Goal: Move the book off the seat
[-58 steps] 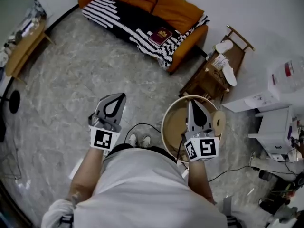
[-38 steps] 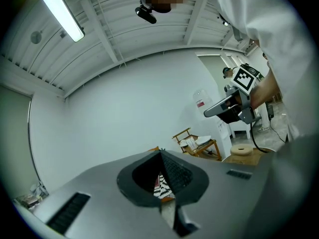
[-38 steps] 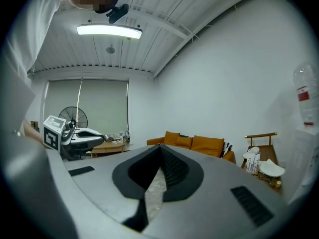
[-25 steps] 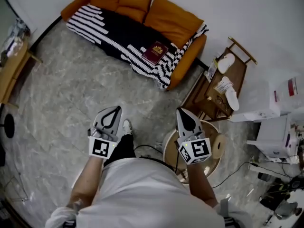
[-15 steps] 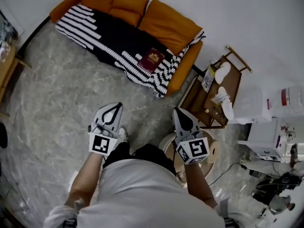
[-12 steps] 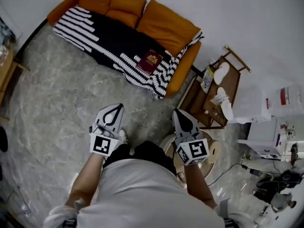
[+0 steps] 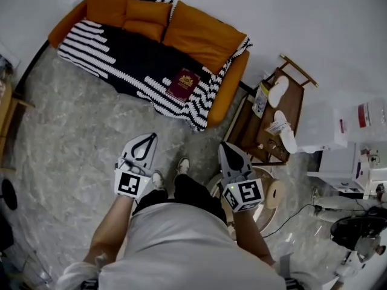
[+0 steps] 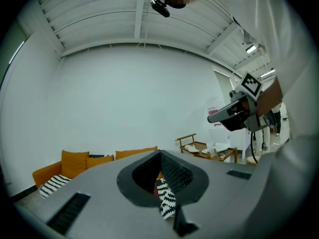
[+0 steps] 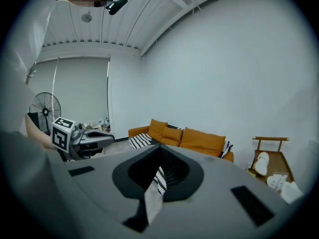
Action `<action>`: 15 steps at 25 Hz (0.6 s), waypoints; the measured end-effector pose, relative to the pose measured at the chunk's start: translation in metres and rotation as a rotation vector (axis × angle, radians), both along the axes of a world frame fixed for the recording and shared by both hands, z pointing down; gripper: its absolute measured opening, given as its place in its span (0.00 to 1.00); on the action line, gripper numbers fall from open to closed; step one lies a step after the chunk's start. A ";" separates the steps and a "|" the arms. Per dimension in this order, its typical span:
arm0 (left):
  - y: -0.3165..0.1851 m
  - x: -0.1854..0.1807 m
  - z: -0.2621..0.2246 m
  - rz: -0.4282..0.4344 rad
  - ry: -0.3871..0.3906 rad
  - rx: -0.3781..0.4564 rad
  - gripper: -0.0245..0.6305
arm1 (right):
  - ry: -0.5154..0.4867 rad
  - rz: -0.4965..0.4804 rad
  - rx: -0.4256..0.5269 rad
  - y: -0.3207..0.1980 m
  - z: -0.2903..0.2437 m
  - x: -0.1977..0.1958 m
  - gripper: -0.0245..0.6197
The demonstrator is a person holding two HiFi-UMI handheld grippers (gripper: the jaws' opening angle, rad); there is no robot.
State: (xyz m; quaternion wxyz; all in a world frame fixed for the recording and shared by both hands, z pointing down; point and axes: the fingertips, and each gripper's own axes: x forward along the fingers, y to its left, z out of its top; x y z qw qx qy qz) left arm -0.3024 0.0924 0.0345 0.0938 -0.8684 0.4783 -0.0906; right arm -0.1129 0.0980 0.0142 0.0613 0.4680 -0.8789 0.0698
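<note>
The dark red book [image 7: 183, 84] lies flat on the black-and-white striped blanket [image 7: 121, 59] over the seat of the orange sofa [image 7: 205, 35], toward its right end. My left gripper [image 7: 147, 137] and right gripper [image 7: 225, 145] hang above the marbled floor [image 7: 72, 138], well apart from the book, both closed tight and empty.

You hold the left gripper [image 7: 147, 139] at lower left of centre in the head view and the right gripper [image 7: 225, 145] at lower right of centre. The 2 sit side by side, well apart, both pointing toward the top of the frame. Each one's jaws meet tip to tip with nothing between them. Your left forearm [image 7: 110, 222] and right forearm [image 7: 250, 237] reach forward from your torso [image 7: 181, 246], bare below the sleeves.
</note>
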 end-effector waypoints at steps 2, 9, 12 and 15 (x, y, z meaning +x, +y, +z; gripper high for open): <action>-0.021 0.005 0.007 -0.013 0.013 -0.030 0.06 | -0.005 -0.002 -0.010 -0.017 0.006 0.008 0.07; -0.117 0.022 0.045 -0.076 -0.014 -0.113 0.06 | 0.006 -0.118 -0.079 -0.095 0.049 0.017 0.07; -0.164 0.018 0.083 -0.128 -0.019 -0.162 0.06 | 0.014 -0.194 -0.134 -0.136 0.084 0.002 0.07; -0.198 0.015 0.122 -0.164 0.011 -0.192 0.06 | 0.021 -0.272 -0.151 -0.164 0.110 -0.021 0.07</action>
